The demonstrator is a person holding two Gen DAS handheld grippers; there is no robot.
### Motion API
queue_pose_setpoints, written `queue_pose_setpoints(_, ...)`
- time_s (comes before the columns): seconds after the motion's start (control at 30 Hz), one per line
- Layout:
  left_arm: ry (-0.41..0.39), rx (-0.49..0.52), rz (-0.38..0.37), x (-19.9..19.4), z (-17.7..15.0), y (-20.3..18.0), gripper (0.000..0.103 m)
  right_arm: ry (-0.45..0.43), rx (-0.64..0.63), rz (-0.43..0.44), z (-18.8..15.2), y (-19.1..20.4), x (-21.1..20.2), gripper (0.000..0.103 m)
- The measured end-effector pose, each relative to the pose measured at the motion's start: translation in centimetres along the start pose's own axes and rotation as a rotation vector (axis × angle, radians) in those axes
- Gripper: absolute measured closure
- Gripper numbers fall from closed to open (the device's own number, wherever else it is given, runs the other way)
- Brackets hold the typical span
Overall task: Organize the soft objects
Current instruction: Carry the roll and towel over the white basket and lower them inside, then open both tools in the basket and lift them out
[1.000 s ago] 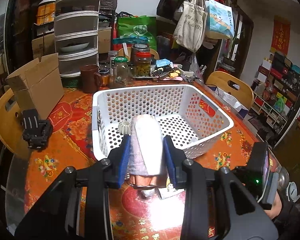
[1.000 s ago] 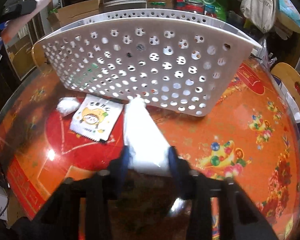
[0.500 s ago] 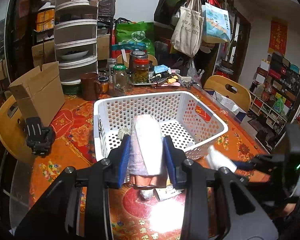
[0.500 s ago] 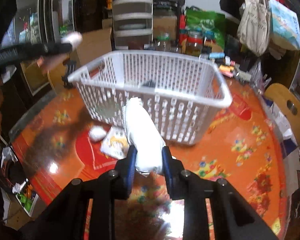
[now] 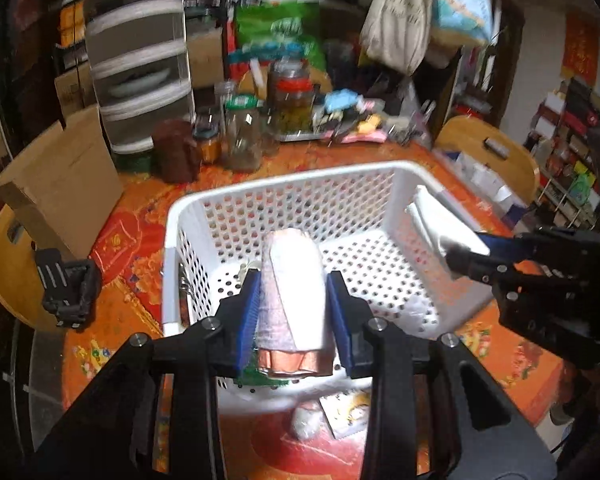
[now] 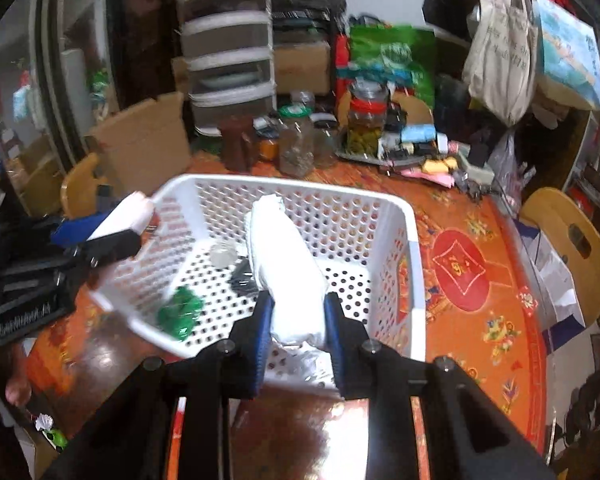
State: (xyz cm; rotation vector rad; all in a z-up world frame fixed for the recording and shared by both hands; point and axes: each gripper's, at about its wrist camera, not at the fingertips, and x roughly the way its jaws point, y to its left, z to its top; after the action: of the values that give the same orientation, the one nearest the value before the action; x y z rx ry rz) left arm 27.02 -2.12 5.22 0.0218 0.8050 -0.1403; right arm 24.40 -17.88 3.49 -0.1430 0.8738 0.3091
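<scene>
Change vs 0.5 s ago: both grippers now over white basket (image 5: 400, 172) (previously short of near rim). Left gripper (image 5: 293, 292) clamped on rolled towel (image 5: 296, 280) — pink-and-white, long axis along fingers, pointing toward far wall. Right gripper (image 6: 297, 312) clamped on white pouch (image 6: 284, 256) — soft, crinkled, long axis along fingers, tip above basket floor. Basket sits mid-table on orange tablecloth (image 6: 472, 280).

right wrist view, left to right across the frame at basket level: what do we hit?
left gripper with its pink-white roll → green item in the white basket → white roll in the right gripper → wooden chair.
</scene>
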Motion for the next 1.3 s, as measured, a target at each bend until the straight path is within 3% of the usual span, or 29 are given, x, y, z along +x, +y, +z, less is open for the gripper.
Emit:
queue_pose_setpoints(0.17, 0.1, -0.014, 0.023, 4.9, 0.1, 0.3, 0.072, 0.092, 0.01, -0.028, 0.0, -1.1, 4.2, 0.078)
queue_pose_setpoints(0.3, 0.123, -0.008, 0.022, 6.6, -0.4, 0.3, 0.072, 0.116, 0.014, -0.037, -0.7, -1.5, 5.8, 0.075)
queue_pose_setpoints(0.47, 0.117, -0.005, 0.017, 7.2, -0.8, 0.4, 0.071, 0.09, 0.011, -0.034, -0.7, -1.3, 5.7, 0.06)
queue_pose_setpoints(0.5, 0.112, -0.005, 0.01, 7.1, -0.8, 0.4, 0.068, 0.085, 0.006, -0.034, -0.8, -1.2, 5.6, 0.058)
queue_pose_setpoints(0.6, 0.095, -0.011, 0.007, 6.7, -0.8, 0.5, 0.041, 0.067, 0.002, -0.042, -0.9, -1.0, 5.4, 0.048)
queue_pose_setpoints(0.8, 0.012, 0.007, 0.018, 3.5, -1.4, 0.5, 0.021, 0.005, 0.008, -0.056, -1.4, -0.9, 3.3, 0.029)
queue_pose_setpoints(0.87, -0.012, 0.018, 0.033, 2.3, -1.7, 0.6, 0.018, -0.02, 0.01, -0.065, -1.9, -0.8, 2.1, 0.016)
queue_pose_setpoints(0.93, -0.035, 0.034, 0.044, 0.8, -2.3, 0.5, 0.015, -0.041, 0.013, -0.071, -2.5, -0.8, 1.1, 0.01)
queue_pose_setpoints(1.3, -0.14, 0.064, 0.06, -8.1, -7.1, 0.2, 0.001, -0.159, 0.013, -0.092, -6.2, 0.2, -5.2, 0.0)
